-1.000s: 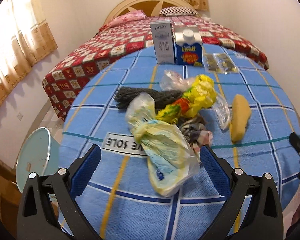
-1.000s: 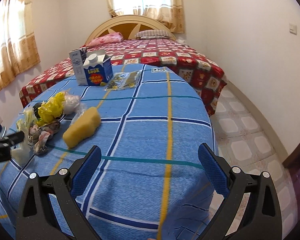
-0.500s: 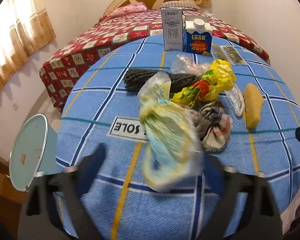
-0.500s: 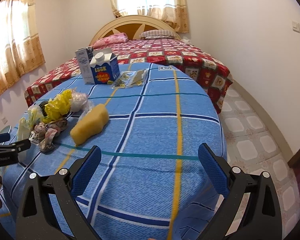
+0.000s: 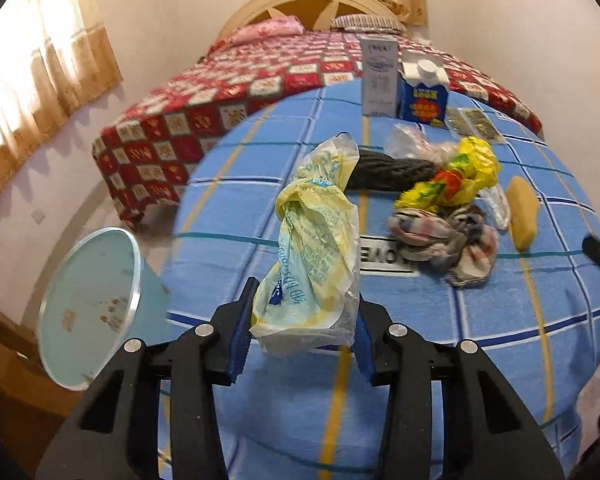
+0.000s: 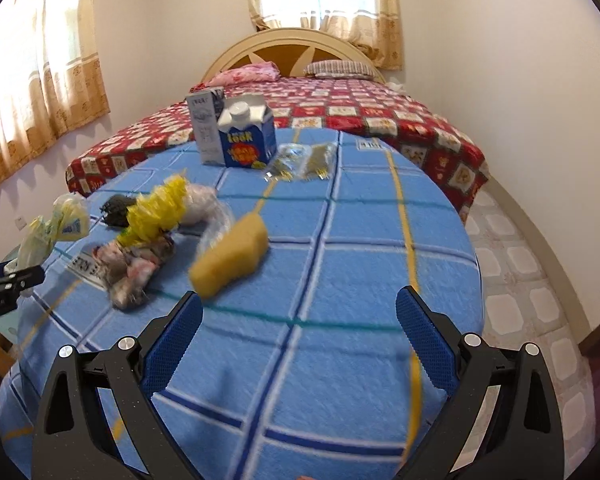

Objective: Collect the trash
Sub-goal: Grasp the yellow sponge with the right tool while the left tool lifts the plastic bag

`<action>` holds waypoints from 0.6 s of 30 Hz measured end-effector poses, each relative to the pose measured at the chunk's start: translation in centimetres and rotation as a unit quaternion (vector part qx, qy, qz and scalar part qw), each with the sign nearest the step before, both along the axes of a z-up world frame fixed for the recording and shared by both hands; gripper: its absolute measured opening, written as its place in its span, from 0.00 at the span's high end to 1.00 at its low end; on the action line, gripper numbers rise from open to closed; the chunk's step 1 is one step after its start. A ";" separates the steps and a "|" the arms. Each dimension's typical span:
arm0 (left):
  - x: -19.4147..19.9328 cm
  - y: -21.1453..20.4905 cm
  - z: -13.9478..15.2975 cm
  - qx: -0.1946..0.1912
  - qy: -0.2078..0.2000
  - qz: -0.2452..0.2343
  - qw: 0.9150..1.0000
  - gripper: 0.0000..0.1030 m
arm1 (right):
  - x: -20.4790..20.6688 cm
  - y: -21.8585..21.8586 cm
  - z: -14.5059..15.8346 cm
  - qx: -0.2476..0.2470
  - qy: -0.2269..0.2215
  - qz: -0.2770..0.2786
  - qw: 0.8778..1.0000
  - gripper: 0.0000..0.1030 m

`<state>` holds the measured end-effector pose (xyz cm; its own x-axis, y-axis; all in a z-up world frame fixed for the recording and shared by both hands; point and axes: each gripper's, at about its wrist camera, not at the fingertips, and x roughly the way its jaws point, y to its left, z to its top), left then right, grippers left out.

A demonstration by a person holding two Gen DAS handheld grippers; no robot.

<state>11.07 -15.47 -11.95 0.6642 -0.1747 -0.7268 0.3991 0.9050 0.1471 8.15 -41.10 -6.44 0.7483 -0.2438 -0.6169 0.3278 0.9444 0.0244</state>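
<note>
A crumpled yellow plastic bag (image 5: 314, 248), lying loose on the blue-covered table (image 5: 500, 320) a second ago, now hangs pinched in the closed left gripper (image 5: 302, 330), lifted beside the pale-blue bin (image 5: 88, 312). The right gripper (image 6: 298, 344) waits wide open, empty, before the yellow sponge (image 6: 230, 258).

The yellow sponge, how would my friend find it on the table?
Start at the round table with the blue checked cloth. Right of the trash pile lies the yellow block-shaped sponge. It alone is solid and smooth; its neighbours are crumpled plastic and rags.
</note>
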 end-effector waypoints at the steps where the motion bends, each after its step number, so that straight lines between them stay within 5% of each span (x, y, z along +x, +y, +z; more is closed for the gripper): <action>1: 0.0 0.4 0.2 0.004 -0.008 0.004 1.000 0.59 | 0.5 0.2 0.1 -0.004 0.002 0.001 1.000 0.08; 10: 1.1 4.2 0.5 0.019 -0.025 0.039 0.999 0.59 | 6.5 2.3 -0.7 0.023 0.054 0.016 0.998 0.11; 13: 1.2 5.1 0.3 0.022 -0.024 0.042 0.999 0.58 | 7.8 1.9 -1.5 0.049 0.085 0.023 0.995 0.33; 15: 1.2 5.7 0.3 0.023 -0.025 0.042 0.999 0.58 | 7.9 1.3 -1.7 0.063 0.094 0.025 0.993 0.59; 18: 1.2 6.6 0.3 0.025 -0.026 0.044 0.998 0.58 | 7.5 1.0 -1.8 0.072 0.097 0.036 0.992 0.74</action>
